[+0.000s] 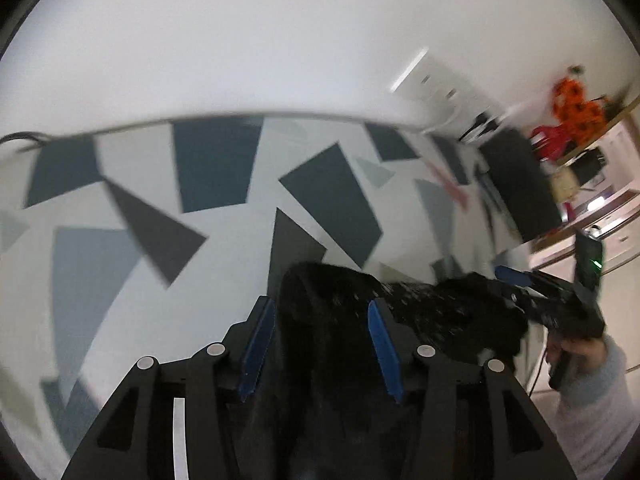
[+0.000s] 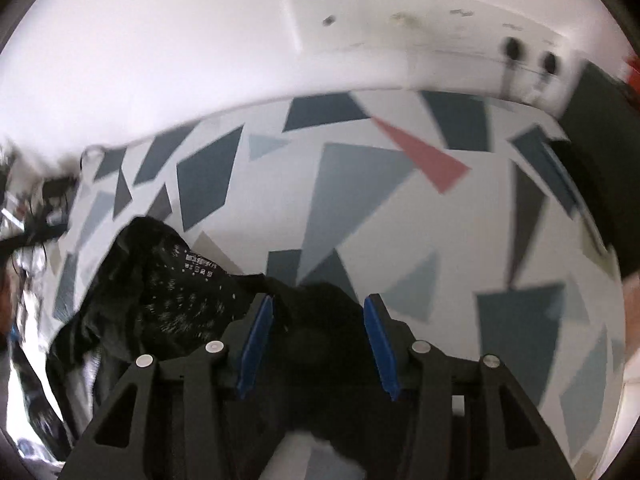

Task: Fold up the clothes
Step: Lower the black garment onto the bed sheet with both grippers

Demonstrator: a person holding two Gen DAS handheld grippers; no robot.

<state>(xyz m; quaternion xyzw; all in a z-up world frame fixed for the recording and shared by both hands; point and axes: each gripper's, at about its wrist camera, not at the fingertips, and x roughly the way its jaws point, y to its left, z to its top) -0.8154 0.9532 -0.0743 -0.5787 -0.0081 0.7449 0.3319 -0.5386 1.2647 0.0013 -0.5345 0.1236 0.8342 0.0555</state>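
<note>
Both grippers have black cloth between their blue-padded fingers. On the left gripper (image 1: 322,338) the fingers stand apart with a fold of the black garment (image 1: 420,312) bunched up between the blue pads (image 1: 384,350); the cloth fills the gap, yet whether the pads actually press it I cannot tell. From there the garment runs to the right, lifted off the surface, to the right gripper (image 1: 516,280), whose handle sits in a hand (image 1: 576,350) with a pale grey sleeve (image 1: 600,396) behind it.

Seen from the right wrist, the right gripper (image 2: 318,338) also has its fingers apart, with a dark bundle of the black garment (image 2: 168,292) between the pads (image 2: 378,350); again I cannot tell if they pinch it. The rest of the fabric hangs out to the left, inside showing, with a small white printed care label (image 2: 199,267) on it.

Under both lies a bedspread (image 1: 224,208) in white with dark blue, grey and pale blue angular patches, plus one pink triangle (image 2: 424,152). A white wall (image 1: 280,40) rises behind it. Far right in the left view, blurred shelves carry something orange (image 1: 576,104) and something red.
</note>
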